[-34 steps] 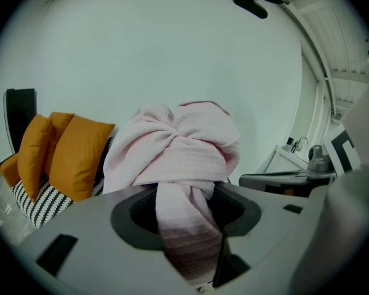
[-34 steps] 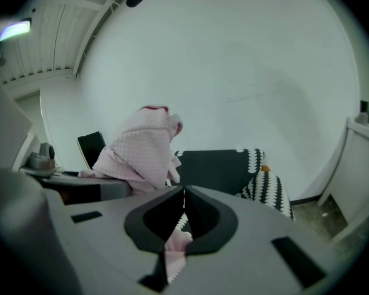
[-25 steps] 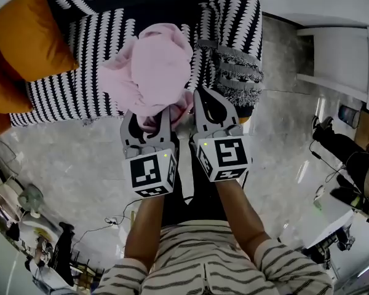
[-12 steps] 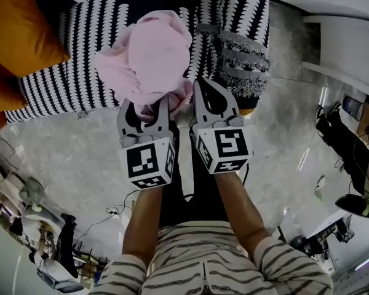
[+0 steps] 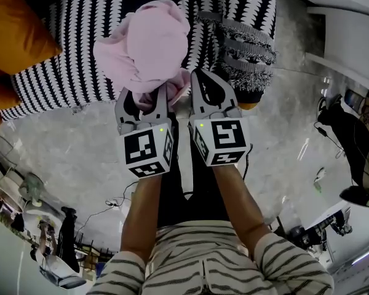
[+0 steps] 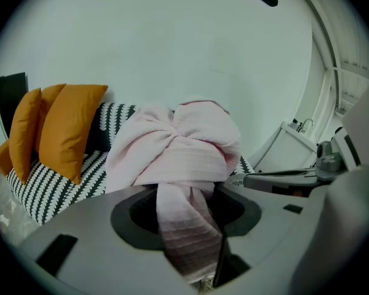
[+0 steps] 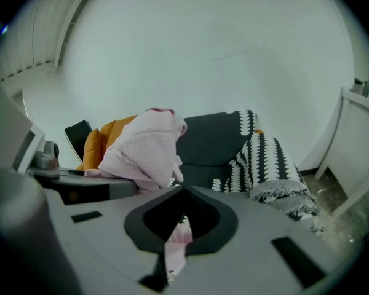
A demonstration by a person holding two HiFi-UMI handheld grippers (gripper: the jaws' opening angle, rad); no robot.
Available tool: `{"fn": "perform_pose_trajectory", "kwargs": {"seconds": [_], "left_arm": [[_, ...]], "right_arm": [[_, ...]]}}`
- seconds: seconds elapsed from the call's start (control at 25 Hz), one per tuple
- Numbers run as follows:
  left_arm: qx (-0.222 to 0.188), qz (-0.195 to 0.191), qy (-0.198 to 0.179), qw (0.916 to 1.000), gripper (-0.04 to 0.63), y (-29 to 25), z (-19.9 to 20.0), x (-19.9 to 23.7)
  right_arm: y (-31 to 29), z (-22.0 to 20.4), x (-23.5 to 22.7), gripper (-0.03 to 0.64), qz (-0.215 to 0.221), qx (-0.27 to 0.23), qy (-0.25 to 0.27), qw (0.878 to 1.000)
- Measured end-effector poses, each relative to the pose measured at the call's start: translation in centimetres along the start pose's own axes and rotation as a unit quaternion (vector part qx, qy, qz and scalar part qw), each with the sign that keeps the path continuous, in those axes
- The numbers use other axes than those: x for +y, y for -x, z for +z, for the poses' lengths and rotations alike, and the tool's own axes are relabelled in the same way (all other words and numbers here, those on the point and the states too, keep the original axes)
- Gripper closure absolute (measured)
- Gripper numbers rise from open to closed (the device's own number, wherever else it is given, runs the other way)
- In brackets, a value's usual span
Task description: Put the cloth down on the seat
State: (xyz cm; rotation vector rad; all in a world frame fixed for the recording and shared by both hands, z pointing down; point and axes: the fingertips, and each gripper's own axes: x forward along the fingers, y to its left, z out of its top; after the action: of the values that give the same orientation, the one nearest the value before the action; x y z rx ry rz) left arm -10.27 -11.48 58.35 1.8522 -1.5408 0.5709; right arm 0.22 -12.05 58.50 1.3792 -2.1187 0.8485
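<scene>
Cloth (image 5: 149, 48) is not down yet. It hangs bunched up in the air, over the near edge of the seat (image 5: 61, 72). The left gripper (image 5: 149, 103) and right gripper (image 5: 200, 90) both have their fingers clenched on it. Setting it down and letting go is what looks left.

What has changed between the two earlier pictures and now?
Little. In the head view the pink cloth, the left tongs and the right tongs sit slightly higher in the picture, and so does the striped sofa, so mostly the view shifted. Nothing was taken or released: both tongs stay shut on the cloth, which is not yet put down.
</scene>
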Motion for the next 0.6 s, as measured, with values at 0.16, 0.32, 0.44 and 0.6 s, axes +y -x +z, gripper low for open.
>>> {"fn": "perform_pose_trajectory", "kwargs": {"seconds": [0.16,0.32,0.44,0.6], "left_arm": [[0.011,-0.001,-0.002,0.9999,0.382,-1.8,-1.5,-0.1],[0.021,0.0,-0.003,0.9998,0.382,-3.7,-3.2,0.1],[0.031,-0.002,-0.001,0.9995,0.382,-4.6,-3.7,0.7],[0.041,-0.003,0.002,0.9992,0.382,-5.2,-3.6,1.0]], "right_arm": [[-0.7,-1.6,-0.8,0.603,-0.002,0.01,-0.006,1.0],[-1.6,-3.3,-1.4,0.603,-0.004,0.018,-0.009,1.0],[-2.0,-3.4,-1.3,0.603,-0.005,0.022,-0.008,1.0],[-2.0,-2.8,-1.5,0.603,-0.01,0.025,-0.009,1.0]]}}
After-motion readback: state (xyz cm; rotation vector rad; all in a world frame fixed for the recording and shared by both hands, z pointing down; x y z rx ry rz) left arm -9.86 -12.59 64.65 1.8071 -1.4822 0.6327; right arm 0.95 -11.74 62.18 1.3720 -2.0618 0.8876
